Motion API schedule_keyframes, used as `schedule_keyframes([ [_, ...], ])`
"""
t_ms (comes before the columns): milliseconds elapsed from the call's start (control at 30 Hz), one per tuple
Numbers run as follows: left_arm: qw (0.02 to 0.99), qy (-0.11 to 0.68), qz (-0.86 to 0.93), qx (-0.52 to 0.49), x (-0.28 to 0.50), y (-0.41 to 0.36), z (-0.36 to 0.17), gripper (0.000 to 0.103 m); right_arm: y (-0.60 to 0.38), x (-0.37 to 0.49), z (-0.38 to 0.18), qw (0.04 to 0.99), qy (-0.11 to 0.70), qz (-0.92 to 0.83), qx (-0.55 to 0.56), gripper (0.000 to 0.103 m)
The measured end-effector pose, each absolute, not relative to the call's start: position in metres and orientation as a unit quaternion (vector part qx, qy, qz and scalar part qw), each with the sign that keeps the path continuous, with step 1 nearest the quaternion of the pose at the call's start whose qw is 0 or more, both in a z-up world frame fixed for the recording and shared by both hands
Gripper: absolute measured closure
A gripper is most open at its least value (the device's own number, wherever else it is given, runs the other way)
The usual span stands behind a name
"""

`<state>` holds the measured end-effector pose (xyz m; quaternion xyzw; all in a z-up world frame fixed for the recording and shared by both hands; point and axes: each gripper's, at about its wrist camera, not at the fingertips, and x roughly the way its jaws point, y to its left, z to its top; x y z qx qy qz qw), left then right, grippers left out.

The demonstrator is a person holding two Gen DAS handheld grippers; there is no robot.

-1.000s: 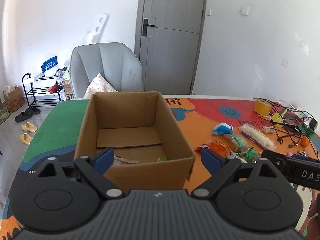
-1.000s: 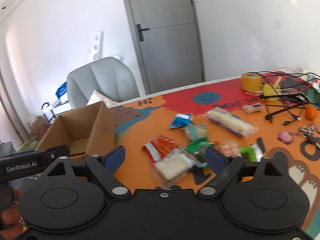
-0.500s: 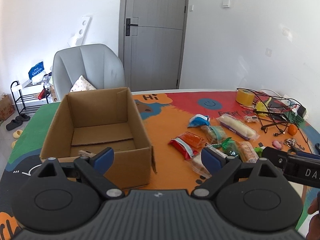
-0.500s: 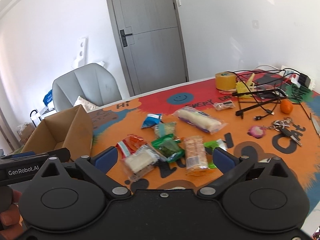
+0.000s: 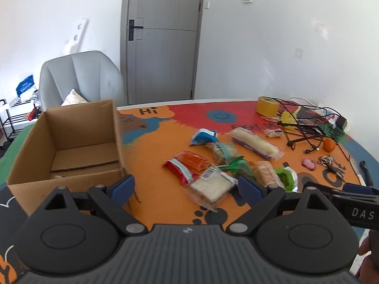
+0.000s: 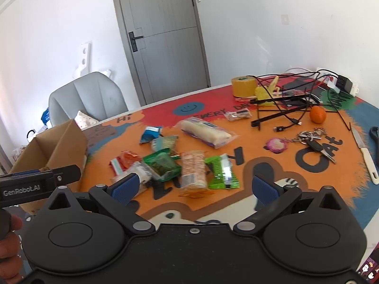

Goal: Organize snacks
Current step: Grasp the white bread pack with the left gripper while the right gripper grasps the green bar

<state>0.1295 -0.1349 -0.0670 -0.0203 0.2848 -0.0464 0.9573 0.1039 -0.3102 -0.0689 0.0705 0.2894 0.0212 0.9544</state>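
An open cardboard box point(image 5: 71, 142) stands on the left of the table; it also shows in the right wrist view point(image 6: 54, 146). Several snack packets lie in a loose pile right of it: a red packet point(image 5: 186, 163), a clear white-bread packet point(image 5: 210, 187), a long white roll point(image 5: 253, 142), a blue packet point(image 5: 203, 136), a green packet point(image 6: 162, 165), an orange cracker pack point(image 6: 194, 169) and a bright green bar point(image 6: 222, 171). My left gripper point(image 5: 187, 187) is open and empty, above the table before the bread packet. My right gripper point(image 6: 194, 185) is open and empty, just before the cracker pack.
A yellow tape roll point(image 6: 244, 86), tangled black cables point(image 6: 284, 104), an orange fruit point(image 6: 318, 114), keys point(image 6: 312, 139) and a knife point(image 6: 366, 155) lie on the right of the colourful mat. A grey chair point(image 5: 80, 80) stands behind the box.
Both grippers have swung right, away from the box and toward the snack pile. The right gripper's fingers have spread wider. Nothing on the table has moved.
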Motion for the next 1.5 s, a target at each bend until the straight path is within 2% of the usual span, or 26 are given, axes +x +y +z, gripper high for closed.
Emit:
schedule_keyframes([
  [100,0.956,0.287,-0.054,-0.010,0.133,-0.144,-0.072,0.010,-0.317,0.106,-0.073,0.954,0.291,0.015,0.074,0.001],
  [467,0.950,0.304,-0.069,-0.005,0.161,-0.161,-0.087,0.011,-0.336,0.129,-0.089,0.946,0.311,0.009,0.095,0.024],
  [900,0.939,0.337,-0.067,0.003,0.198,-0.176,-0.108,0.012,-0.348,0.161,-0.104,0.937,0.331,0.011,0.106,0.029],
  [1333,0.928,0.366,-0.067,-0.003,0.225,-0.175,-0.132,0.012,-0.342,0.192,-0.120,0.932,0.351,0.014,0.095,0.039],
  [1433,0.928,0.367,-0.068,-0.004,0.227,-0.175,-0.135,0.012,-0.341,0.194,-0.122,0.932,0.350,0.010,0.090,0.045],
  [1500,0.927,0.370,-0.069,-0.004,0.227,-0.176,-0.137,0.019,-0.342,0.194,-0.123,0.933,0.348,0.007,0.092,0.052],
])
